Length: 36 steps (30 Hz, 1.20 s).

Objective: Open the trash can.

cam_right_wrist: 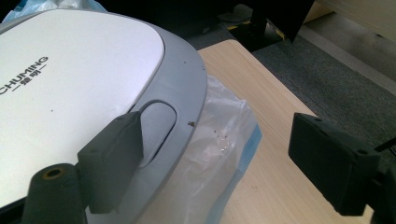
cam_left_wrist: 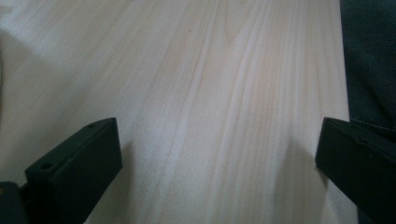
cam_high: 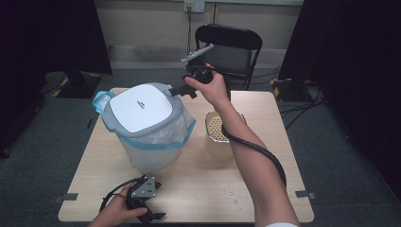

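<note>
Looking down in the high view: white plastic bin with a grey-rimmed white lid (cam_high: 142,109) and a clear liner bag edged in blue (cam_high: 182,130) stands left of centre on the pale wooden table (cam_high: 198,189). Right gripper (cam_high: 181,90) sits at the lid's far right edge, hand raised above it. Left gripper (cam_high: 150,213) rests at the near table edge, well apart from the bin. Beige perforated basket (cam_high: 217,126) right of the bin; black folding chair (cam_high: 230,49) behind.

Left gripper view: jaws wide, nothing between, bare table underneath.

Right gripper view: jaws spread, holding nothing; one jaw over the lid's grey oval push button (cam_right_wrist: 159,128), contact unclear, the other off past the bag.
</note>
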Motion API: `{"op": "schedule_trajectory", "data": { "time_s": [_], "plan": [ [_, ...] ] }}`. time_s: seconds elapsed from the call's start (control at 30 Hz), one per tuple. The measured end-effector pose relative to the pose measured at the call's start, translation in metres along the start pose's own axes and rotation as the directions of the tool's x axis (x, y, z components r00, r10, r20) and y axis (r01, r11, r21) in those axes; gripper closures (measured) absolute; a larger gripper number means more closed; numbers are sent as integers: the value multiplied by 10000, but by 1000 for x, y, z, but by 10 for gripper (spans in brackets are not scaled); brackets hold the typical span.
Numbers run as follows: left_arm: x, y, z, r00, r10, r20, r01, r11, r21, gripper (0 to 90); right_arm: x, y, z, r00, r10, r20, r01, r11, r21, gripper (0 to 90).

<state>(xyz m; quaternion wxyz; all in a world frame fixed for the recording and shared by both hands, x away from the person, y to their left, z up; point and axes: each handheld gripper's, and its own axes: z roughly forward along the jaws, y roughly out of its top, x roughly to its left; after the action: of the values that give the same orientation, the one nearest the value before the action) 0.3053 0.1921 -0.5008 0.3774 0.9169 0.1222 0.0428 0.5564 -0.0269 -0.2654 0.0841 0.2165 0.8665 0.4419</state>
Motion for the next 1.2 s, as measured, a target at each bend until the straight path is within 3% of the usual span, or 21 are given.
{"op": "schedule_trajectory", "data": {
  "time_s": [0.17,0.6,1.2],
  "plan": [
    [0,0,0,10000,-3,22,2,10000,25,0,-1,-1,0,9999,126,-72,-125,9999,101,175],
    [0,0,0,10000,-76,37,76,10000,17,0,2,-7,-16,9996,-266,11,266,9996,58,160],
    [0,0,0,10000,9,-46,-10,10000,-40,0,8,-42,-53,9989,-450,-140,452,9988,164,164]
  ]
}}
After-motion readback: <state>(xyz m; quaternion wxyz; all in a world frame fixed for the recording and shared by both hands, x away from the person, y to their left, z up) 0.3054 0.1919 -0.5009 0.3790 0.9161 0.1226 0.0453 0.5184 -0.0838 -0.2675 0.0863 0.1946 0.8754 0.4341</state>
